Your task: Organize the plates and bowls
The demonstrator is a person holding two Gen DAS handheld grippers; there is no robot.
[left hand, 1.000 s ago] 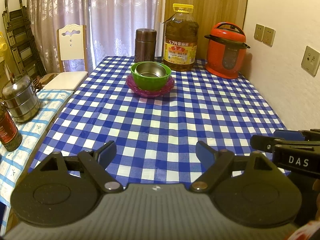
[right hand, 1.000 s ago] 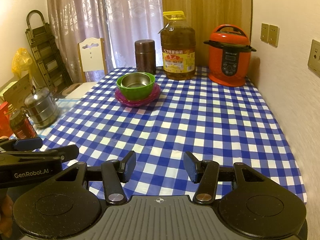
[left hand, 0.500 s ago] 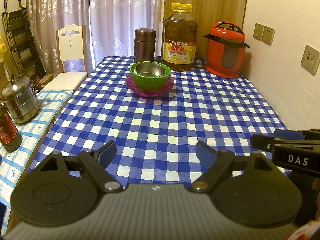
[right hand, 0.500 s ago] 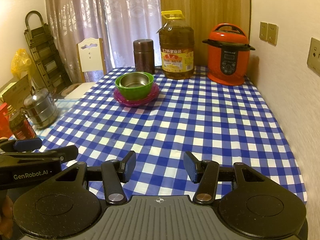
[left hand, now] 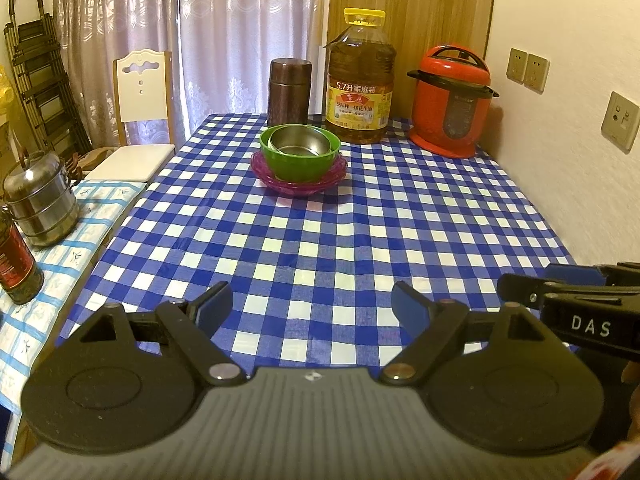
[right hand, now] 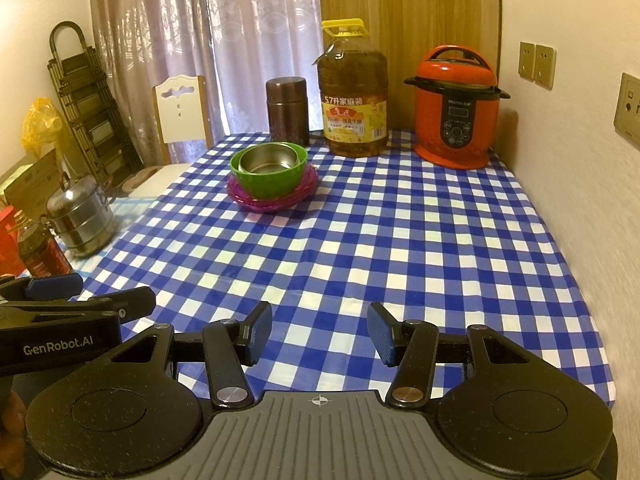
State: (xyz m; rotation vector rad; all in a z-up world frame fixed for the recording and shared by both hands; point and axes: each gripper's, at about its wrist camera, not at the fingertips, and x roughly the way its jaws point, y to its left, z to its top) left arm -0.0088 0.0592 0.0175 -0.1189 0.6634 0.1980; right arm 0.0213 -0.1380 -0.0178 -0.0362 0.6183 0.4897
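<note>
The purple plates (left hand: 299,179) at the bottom of the stack are mostly covered by the green bowl (left hand: 300,156) sitting on them; only their rims show, and how many there are cannot be told. A steel bowl (left hand: 299,143) nests inside the green one, its outer wall hidden. The stack stands on the far part of the checked tablecloth (left hand: 320,240), just in front of the brown canister (left hand: 290,90) and the oil bottle (left hand: 359,80), with the red cooker (left hand: 452,102) further right by the wall.

The left gripper (left hand: 312,306) hovers over the near edge of the table, its jaws spread wide with nothing between them, well apart from the stack. The right gripper (right hand: 319,332) is likewise spread and empty, over the near edge.

In the left wrist view the right gripper enters only as a black bar at the right margin, cut off by the frame. The right wrist view alone shows the cooker's control panel, a yellow bag (right hand: 40,126) at the far left and a fingertip at the lower left corner. The steel tiffin (left hand: 40,200) and a dark jar (left hand: 16,260), on a side surface at the left, are cropped in the left wrist view.
</note>
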